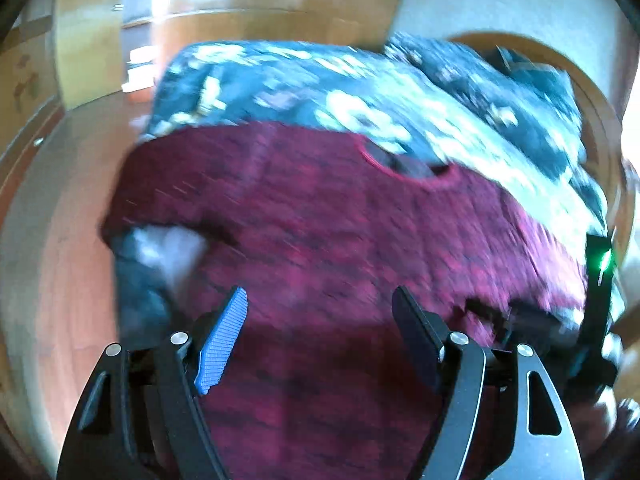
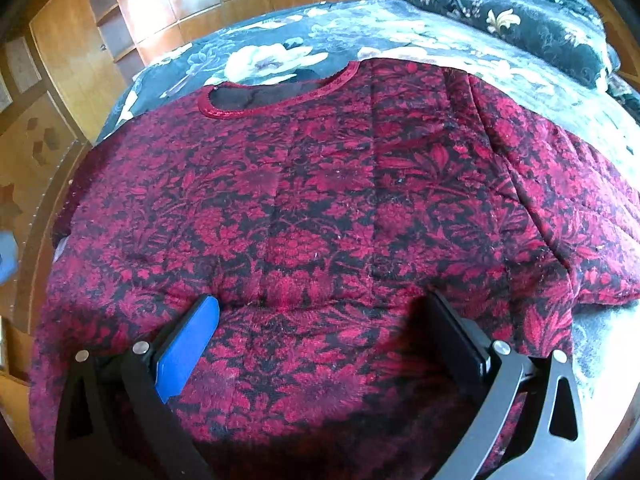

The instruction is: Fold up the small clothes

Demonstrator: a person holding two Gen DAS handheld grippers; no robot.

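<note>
1. While you are holding both tongs above the bed, the red patterned garment (image 2: 320,208) is lying spread flat on the floral bedspread (image 2: 272,56), with its neckline (image 2: 276,94) pointing away from you and its lower hem near you.
2. Your right tongs (image 2: 320,312) are standing wide open, with the blue pad and the black pad apart, and they are gripping nothing; the tips are sitting low over the fabric near the hem, but I cannot tell if they are touching it.
3. Your left tongs (image 1: 320,300) are also gaping open and empty over the garment (image 1: 340,232); this view is blurred, so finer details are not readable.
4. In my judgement the cloth is looking thick and quilted, soft but a little bulky, so it is probably bending in broad folds and not in sharp creases.
5. Probably you are doing best to pinch the hem corners or a side edge, taking all layers together, because a shallow pinch can slip off.
6. A dark folded blanket (image 2: 520,12) is lying at the far right corner of the bed, well apart from the garment.
</note>
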